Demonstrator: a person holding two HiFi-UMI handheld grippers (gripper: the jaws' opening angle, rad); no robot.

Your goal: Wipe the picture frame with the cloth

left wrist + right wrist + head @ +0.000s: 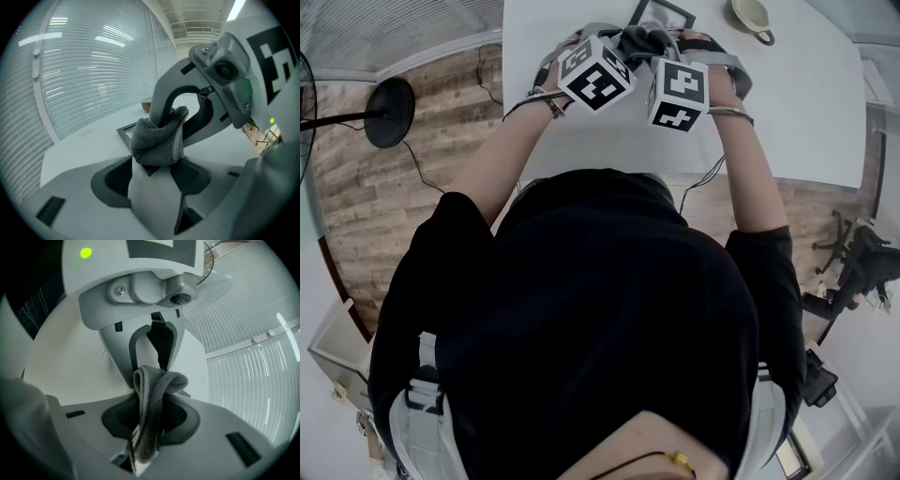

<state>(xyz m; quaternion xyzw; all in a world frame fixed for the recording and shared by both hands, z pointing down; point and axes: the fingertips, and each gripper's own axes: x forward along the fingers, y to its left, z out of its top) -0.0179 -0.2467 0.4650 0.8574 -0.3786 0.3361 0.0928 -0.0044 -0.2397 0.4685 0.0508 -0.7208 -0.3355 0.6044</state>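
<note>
Cloth point(157, 140) in right gripper point(151, 420) jaws, over picture frame point(125, 131) corner.

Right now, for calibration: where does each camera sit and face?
Head view: on the head, looking down; arms, left gripper, right gripper over white table.
Left gripper view: along its parted jaws at grey cloth, black picture frame, right gripper.
Right gripper view: along jaws shut on that cloth, facing left gripper.
All share the cloth.
</note>
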